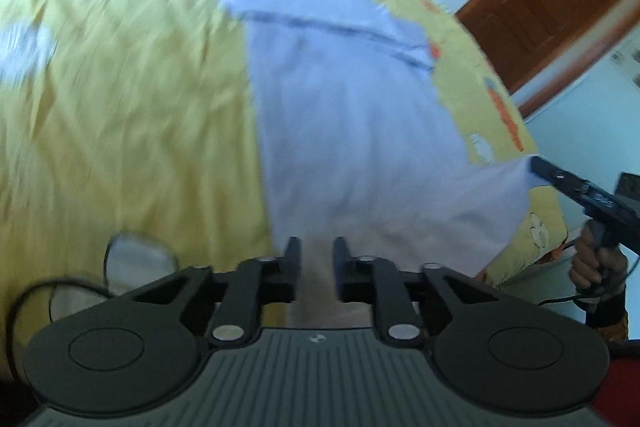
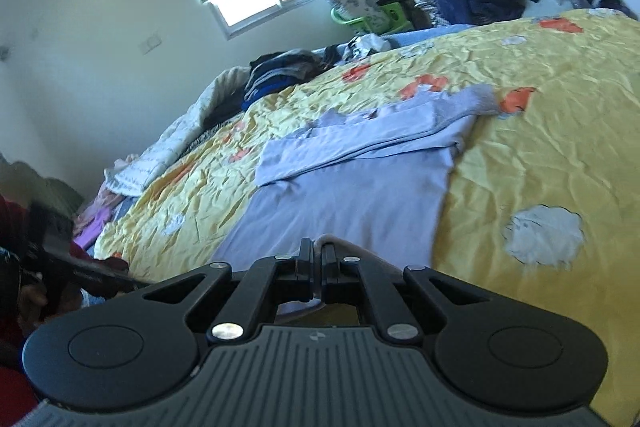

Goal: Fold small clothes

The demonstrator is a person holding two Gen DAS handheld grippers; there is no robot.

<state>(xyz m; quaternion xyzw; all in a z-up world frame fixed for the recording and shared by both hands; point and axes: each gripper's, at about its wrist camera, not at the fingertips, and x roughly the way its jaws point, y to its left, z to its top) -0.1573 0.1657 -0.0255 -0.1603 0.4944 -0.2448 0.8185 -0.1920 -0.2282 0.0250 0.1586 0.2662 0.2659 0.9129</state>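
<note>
Shirt [image 2: 352, 195] hem pinched in right gripper [image 2: 318, 259] (left gripper [image 1: 317, 255] parted).

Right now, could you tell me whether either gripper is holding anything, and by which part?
The right gripper is shut on the hem corner of the pale lilac cotton shirt. The left gripper stands open over the hem, holding nothing.

Lay flat on yellow bedspread [image 2: 540, 131]: pale lavender garment [image 2: 352, 183], sleeve folded across its top toward 2 o'clock, near hem corner lifted at 6 o'clock.
</note>
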